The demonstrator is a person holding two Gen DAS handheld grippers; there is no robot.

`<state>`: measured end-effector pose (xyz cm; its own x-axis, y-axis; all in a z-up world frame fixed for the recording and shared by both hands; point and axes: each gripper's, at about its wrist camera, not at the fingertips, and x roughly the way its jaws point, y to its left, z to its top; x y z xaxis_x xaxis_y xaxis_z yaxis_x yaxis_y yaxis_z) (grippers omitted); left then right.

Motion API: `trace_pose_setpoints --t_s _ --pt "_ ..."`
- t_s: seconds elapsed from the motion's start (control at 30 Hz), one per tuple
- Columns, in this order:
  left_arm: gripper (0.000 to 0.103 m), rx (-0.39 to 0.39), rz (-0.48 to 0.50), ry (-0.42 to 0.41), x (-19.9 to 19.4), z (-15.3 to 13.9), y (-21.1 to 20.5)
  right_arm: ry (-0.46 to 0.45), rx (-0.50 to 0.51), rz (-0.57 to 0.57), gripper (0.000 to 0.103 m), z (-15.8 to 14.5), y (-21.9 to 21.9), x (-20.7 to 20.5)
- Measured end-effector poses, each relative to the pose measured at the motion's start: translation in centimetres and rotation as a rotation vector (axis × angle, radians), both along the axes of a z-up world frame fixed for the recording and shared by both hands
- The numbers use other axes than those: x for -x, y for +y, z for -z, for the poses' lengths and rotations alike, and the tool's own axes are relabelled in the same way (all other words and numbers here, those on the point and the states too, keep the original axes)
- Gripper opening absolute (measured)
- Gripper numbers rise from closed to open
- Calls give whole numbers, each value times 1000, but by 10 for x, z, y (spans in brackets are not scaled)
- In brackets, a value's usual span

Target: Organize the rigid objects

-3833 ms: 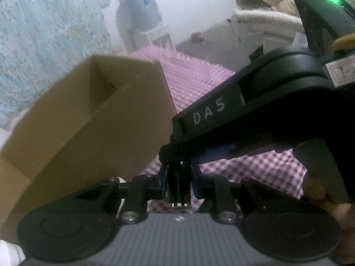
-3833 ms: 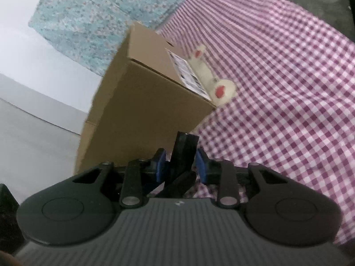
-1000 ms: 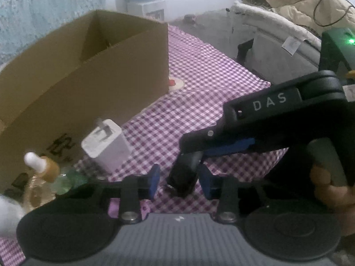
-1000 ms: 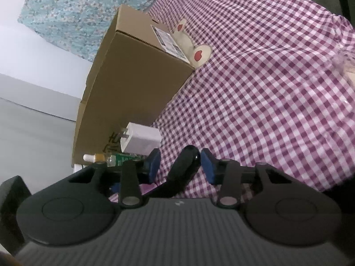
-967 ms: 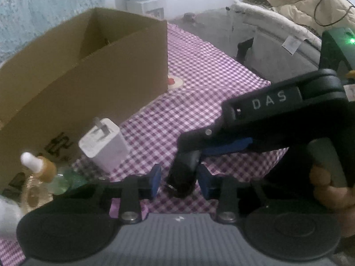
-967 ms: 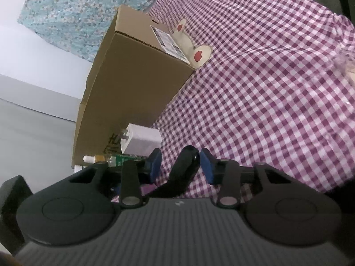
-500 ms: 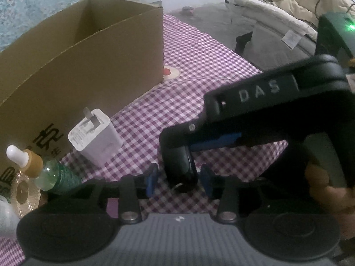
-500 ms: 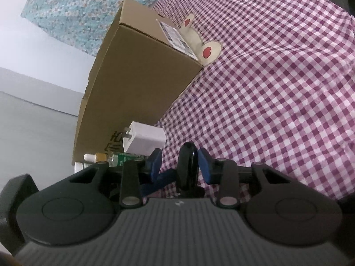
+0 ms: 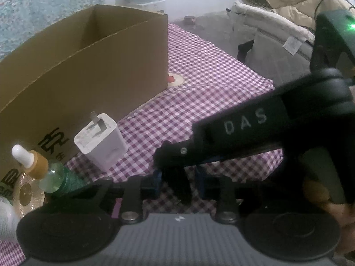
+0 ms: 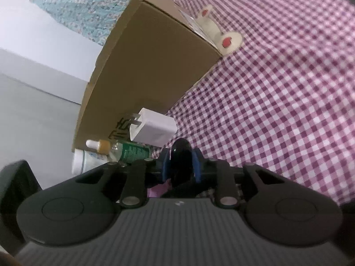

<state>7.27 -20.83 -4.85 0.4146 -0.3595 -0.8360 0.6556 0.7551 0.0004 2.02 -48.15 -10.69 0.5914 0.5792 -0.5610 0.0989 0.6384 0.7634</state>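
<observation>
A glossy black oblong object (image 10: pixel 180 161) is clamped between the blue pads of my right gripper (image 10: pixel 181 168). In the left wrist view the same black object (image 9: pixel 177 184) hangs between the blue pads of my left gripper (image 9: pixel 178 182), with a gap on each side. The right gripper body marked DAS (image 9: pixel 255 128) reaches over it from the right. An open cardboard box (image 9: pixel 88 66) stands at the back left on the purple checked cloth (image 9: pixel 210 84). A white plug charger (image 9: pixel 99 141) and a green dropper bottle (image 9: pixel 51 173) lie in front of the box.
A white bottle (image 10: pixel 81 161) lies beside the dropper bottle (image 10: pixel 124 149), next to the charger (image 10: pixel 155 130). A cream toy with red spots (image 10: pixel 224 37) rests against the box's far corner (image 10: pixel 155 66). A chair with a beige jacket (image 9: pixel 288 6) stands beyond the cloth's right edge.
Both grippers have come down from beside the box toward the cloth. The black object has turned upright in the right gripper and now sits between the left gripper's pads.
</observation>
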Motion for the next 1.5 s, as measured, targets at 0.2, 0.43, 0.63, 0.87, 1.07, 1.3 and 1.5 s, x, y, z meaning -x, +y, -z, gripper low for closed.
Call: trace_pose_setpoints --t_s 0.2,0.43,0.63,0.87,1.07,1.3,1.5 --pt "28 30 1 -41 10 -14 6 -48 66 -4 20 -19 9 8" --pt "28 80 -29 -153 20 -59 23 -155 122 -27 20 -69 24 14" --pt "28 128 -145 -244 3 -117 65 -298 167 -133 20 -132 60 -13" --pt "28 89 -304 -156 -61 -138 120 -302 135 -294 20 -159 118 -91" --pt "28 25 -391 36 -120 -105 153 -69 49 -367 20 -119 151 -166" --pt "32 1 -410 59 -134 -94 159 45 -33 -364 20 -98 164 -194" --pt "40 9 -433 47 -131 -95 159 52 -68 -347 22 -96 154 -188"
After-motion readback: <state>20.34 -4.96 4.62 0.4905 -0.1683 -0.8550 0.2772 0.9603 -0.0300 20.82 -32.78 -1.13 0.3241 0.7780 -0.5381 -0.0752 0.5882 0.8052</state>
